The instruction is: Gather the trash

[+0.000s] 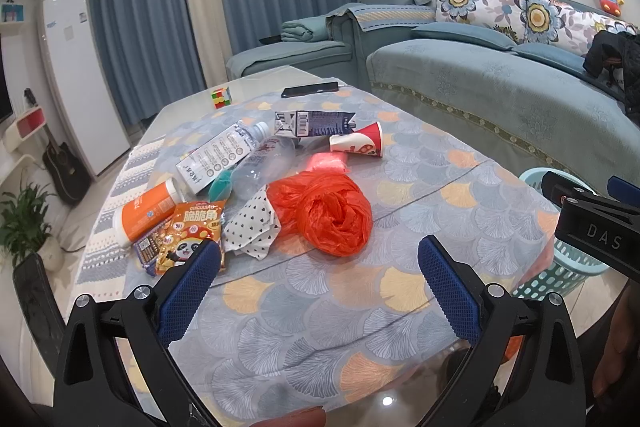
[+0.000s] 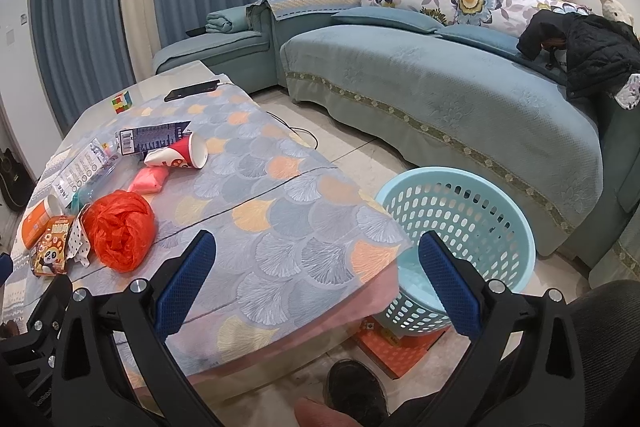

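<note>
Left gripper (image 1: 320, 255) and right gripper (image 2: 316, 251) spread wide, empty; orange plastic bag (image 1: 326, 215) on table (basket (image 2: 460, 227) beside).

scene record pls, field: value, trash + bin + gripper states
surface: table with a fan-pattern cloth
trash nearest: orange plastic bag, crumpled, on the cloth
other trash: paper cup on its side, carton lying flat, snack packet, orange bottle on its side
bin: blue basket on the floor by the table corner, no trash visible inside
not trash: phone, puzzle cube at the far end
left gripper: open, empty
right gripper: open, empty
</note>
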A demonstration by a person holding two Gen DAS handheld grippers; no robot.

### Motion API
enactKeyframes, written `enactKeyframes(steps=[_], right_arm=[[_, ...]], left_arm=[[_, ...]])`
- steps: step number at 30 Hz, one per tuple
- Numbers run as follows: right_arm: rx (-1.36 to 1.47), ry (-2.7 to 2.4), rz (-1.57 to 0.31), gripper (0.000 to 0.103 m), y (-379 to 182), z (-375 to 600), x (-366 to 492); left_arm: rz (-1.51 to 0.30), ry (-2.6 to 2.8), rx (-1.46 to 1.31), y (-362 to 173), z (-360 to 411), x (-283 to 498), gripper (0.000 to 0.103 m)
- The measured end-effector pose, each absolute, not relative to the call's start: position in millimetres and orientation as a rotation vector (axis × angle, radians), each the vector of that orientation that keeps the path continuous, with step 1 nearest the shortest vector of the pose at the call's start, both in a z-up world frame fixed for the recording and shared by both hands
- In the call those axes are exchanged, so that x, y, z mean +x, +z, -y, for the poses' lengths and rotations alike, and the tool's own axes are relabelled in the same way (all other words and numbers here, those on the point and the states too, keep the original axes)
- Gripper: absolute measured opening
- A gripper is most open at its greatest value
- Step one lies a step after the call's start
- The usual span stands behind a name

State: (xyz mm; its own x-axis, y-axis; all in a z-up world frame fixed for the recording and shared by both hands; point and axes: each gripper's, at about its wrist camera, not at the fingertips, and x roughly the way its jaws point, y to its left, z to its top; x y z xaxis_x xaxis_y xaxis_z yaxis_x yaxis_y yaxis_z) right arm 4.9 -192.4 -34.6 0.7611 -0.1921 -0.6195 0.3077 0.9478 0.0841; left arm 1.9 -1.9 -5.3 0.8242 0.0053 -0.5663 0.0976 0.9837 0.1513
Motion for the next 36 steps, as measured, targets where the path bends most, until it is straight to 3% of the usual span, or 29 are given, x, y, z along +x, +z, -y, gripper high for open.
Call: enactKeyframes(steps=[36], right_arm=[[0.195, -0.254, -0.659, 0.096, -34.5, 190.7, 5.2]], left_arm=[[-0.604, -0.048, 0.180, -6.0, 0.8, 2.2, 0.096]])
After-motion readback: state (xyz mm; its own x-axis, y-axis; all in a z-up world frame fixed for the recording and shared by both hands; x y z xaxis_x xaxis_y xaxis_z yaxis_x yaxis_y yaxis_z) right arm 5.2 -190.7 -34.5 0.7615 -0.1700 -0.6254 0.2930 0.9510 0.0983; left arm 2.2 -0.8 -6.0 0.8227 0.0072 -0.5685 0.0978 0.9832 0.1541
